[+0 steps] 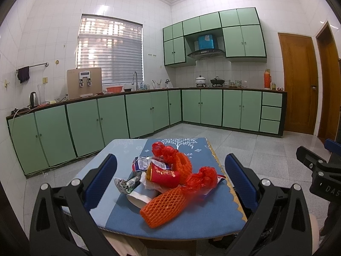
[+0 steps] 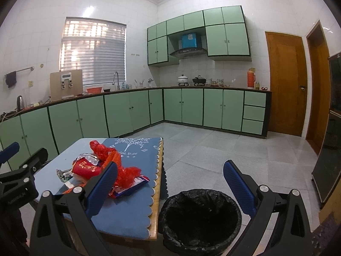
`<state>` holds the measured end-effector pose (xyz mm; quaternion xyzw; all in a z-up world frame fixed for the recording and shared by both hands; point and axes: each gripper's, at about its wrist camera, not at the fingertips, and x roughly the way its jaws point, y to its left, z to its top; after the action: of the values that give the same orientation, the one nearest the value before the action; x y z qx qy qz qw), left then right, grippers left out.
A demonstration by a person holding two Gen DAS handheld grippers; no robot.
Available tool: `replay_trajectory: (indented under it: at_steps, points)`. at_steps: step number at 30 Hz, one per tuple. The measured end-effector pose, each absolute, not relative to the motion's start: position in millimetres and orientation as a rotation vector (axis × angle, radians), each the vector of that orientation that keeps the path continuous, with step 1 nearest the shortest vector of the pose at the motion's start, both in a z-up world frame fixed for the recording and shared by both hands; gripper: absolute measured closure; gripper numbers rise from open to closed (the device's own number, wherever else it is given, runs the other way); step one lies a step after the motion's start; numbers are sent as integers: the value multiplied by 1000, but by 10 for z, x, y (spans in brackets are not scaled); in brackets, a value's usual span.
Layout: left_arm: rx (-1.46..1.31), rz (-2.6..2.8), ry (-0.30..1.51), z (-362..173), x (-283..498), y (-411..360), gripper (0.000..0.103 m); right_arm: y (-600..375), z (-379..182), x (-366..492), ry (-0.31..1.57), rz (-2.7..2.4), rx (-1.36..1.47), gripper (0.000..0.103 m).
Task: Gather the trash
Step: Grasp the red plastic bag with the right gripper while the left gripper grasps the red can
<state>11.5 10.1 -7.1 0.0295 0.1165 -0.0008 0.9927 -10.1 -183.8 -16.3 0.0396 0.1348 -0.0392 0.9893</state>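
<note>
Orange foam net (image 1: 163, 205) lies nearest on the table (image 1: 119, 211), w/ a 2nd net (image 1: 183, 164) behind it, both tied w/ red mesh. Pile also has 1 red cup (image 1: 165, 176), 1 white cup (image 1: 138, 198), approx 3 wrappers, hard to separate in the heap. All trash sits mid-table, touching.

Task looks barely begun: nothing lifted, and the bin (image 2: 200, 217), black-lined, just beside the table's right edge, seems to hold nothing, though its dark inside is hard to read.

Left gripper (image 1: 170, 183) hangs above the pile, fingers spread wide, holding nothing. Right gripper (image 2: 170, 186) hangs over the bin's near side, fingers likewise spread, nothing between them. Everything left to collect.
</note>
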Motion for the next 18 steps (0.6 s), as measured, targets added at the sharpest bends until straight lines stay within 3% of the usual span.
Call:
replay_trajectory:
  at_steps: [12, 18]
  points:
    - [61, 63, 335, -264, 559, 375, 5, -1688, -392, 429, 372, -44, 55, 6]
    - [15, 74, 473, -473, 1006, 665, 5, -1560, -588, 835, 443, 20, 58, 9]
